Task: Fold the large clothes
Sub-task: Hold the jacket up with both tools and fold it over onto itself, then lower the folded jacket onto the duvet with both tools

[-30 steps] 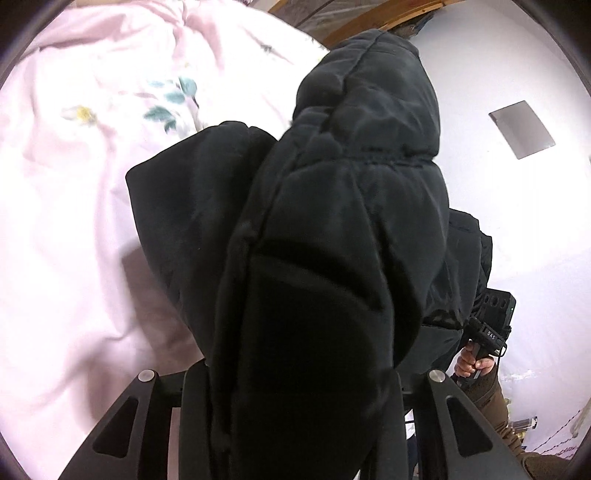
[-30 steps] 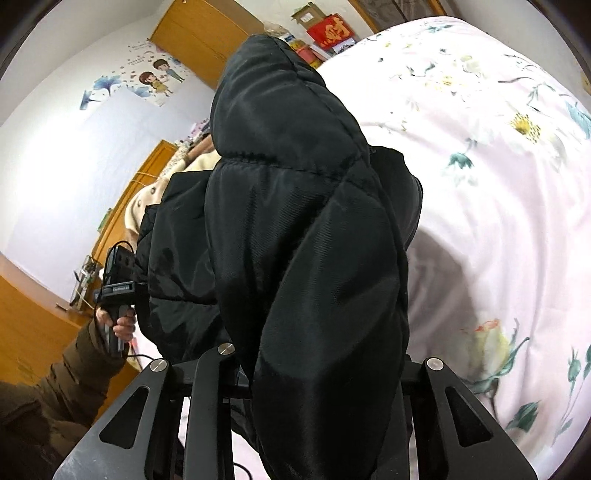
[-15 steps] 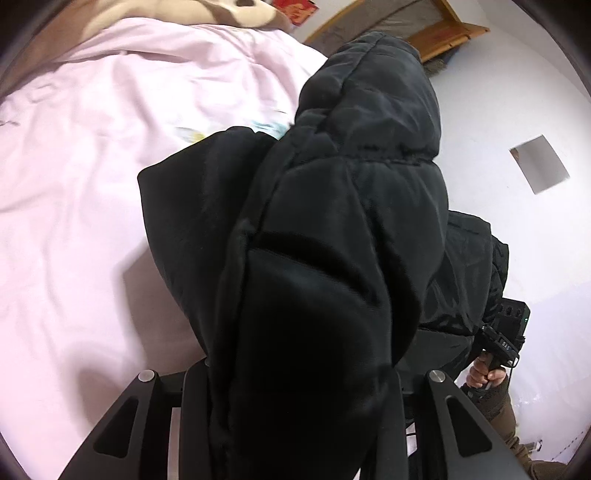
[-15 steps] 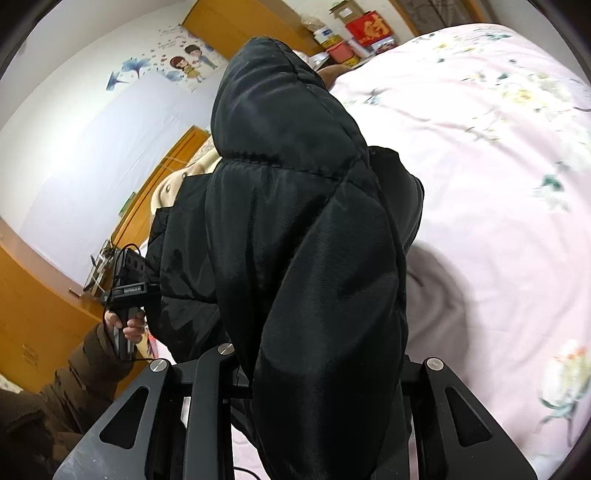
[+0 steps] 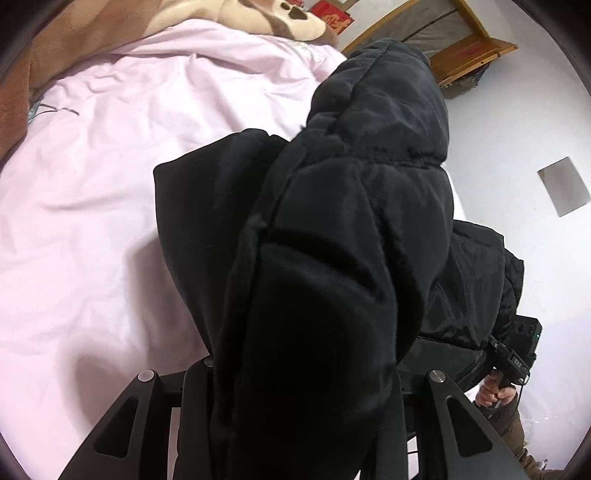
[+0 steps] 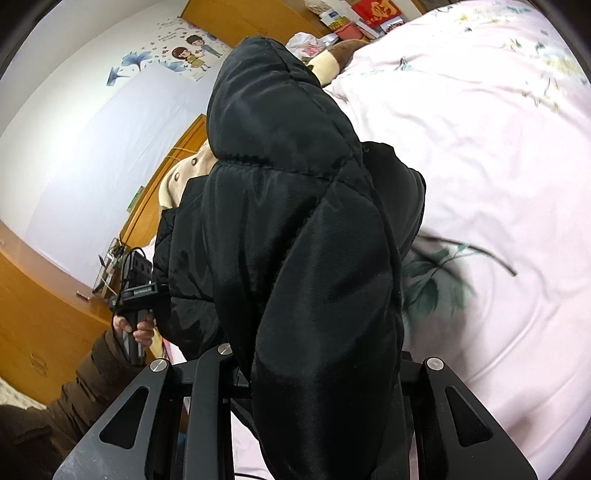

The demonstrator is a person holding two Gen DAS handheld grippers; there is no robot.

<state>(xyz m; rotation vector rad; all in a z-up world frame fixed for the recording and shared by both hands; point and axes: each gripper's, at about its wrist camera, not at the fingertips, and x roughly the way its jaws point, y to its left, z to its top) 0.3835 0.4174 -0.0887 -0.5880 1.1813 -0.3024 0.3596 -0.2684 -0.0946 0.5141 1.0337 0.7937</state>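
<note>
A black quilted puffer jacket [image 5: 332, 258] hangs lifted above the pink floral bedsheet [image 5: 92, 221]. My left gripper [image 5: 295, 398] is shut on one edge of the jacket; the thick padding bulges up between its jaws and hides the fingertips. My right gripper [image 6: 317, 391] is shut on another edge of the same jacket [image 6: 295, 229], which likewise covers its fingertips. The right gripper's handle and hand show in the left wrist view [image 5: 509, 365]; the left gripper's handle shows in the right wrist view [image 6: 136, 295]. The jacket stretches between the two grippers.
A brown and cream plush toy [image 5: 258, 18] lies at the head of the bed. A beige garment [image 6: 184, 177] lies behind the jacket. Wooden furniture [image 6: 44, 314] and a wall with stickers [image 6: 184, 51] stand left; a wooden frame [image 5: 461, 48] leans by the white wall.
Both grippers have swung with the jacket toward the head of the bed; the plush toy and wooden furniture have come into view. The grip on the jacket is unchanged.
</note>
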